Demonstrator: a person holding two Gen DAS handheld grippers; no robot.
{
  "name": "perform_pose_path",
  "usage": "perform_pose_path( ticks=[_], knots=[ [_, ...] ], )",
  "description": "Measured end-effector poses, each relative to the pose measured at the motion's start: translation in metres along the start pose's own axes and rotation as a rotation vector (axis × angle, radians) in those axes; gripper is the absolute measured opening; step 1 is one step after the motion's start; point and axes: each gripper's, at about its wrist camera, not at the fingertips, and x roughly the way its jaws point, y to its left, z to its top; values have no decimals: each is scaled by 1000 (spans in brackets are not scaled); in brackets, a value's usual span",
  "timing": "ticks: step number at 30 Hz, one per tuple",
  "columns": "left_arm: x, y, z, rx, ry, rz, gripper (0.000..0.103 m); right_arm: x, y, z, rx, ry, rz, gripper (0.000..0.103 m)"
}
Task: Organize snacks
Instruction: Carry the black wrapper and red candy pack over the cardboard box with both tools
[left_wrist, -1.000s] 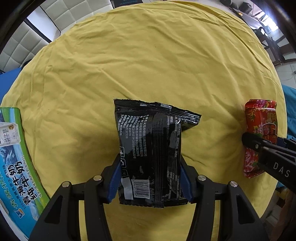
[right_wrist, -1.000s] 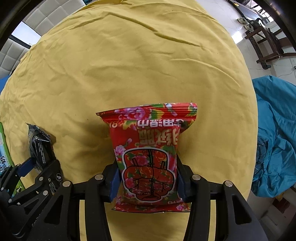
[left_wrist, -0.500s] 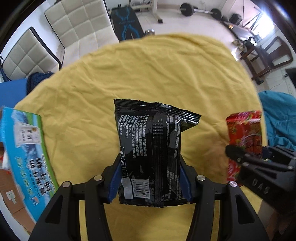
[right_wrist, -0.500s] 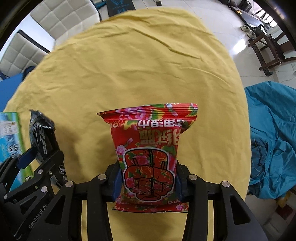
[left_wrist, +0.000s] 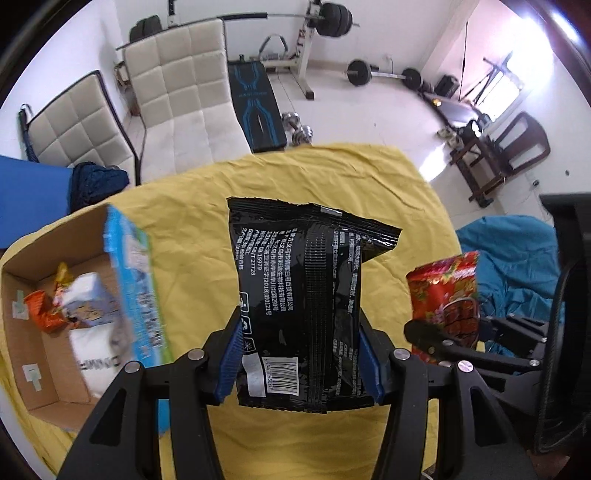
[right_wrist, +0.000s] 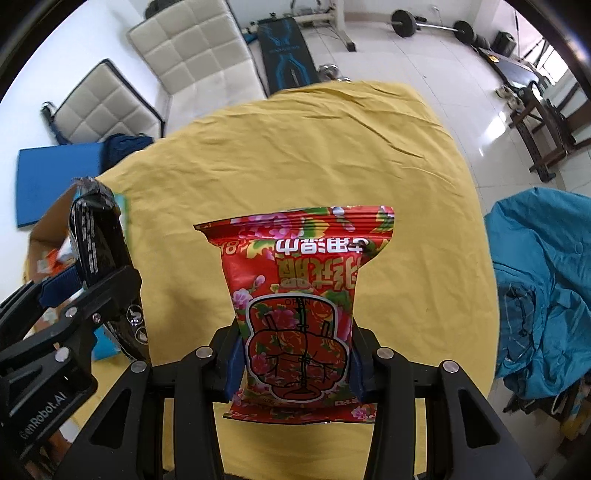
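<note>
Your left claw (left_wrist: 301, 354) grips the black packet (left_wrist: 306, 295) above the counter (left_wrist: 207, 206); your right claw (right_wrist: 295, 363) clamps the red packet (right_wrist: 301, 306). Swing the black packet left over the open box (left_wrist: 37, 325), lower it, then release.

We have two fisheye views, each looking forward along its own gripper's fingers and down at a slant over the yellow tablecloth (left_wrist: 192, 236) toward the white chairs (left_wrist: 181, 88) and weight bench (left_wrist: 258, 107) beyond. The left wrist view sits close behind the black packet (left_wrist: 306, 295), which fills its centre; the right wrist view sits equally close behind the red packet (right_wrist: 299, 314). We see each gripper in the other's view: the right gripper (left_wrist: 447, 332) at the left view's right edge, the left gripper (right_wrist: 99, 280) at the right view's left edge. Both share the cloth, cardboard box (left_wrist: 44, 332) and blue fabric (right_wrist: 546, 280).
</note>
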Motion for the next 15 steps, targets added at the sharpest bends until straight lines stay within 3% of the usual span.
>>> perform_pose_path(
  ticks=[8, 15],
  knots=[
    [-53, 73, -20, -94, -72, -8, 51, -23, 78, -26, -65, -21, 70, 46],
    [-88, 162, -51, -200, -107, 57, 51, -28, 171, -39, -181, -21, 136, 46]
  ],
)
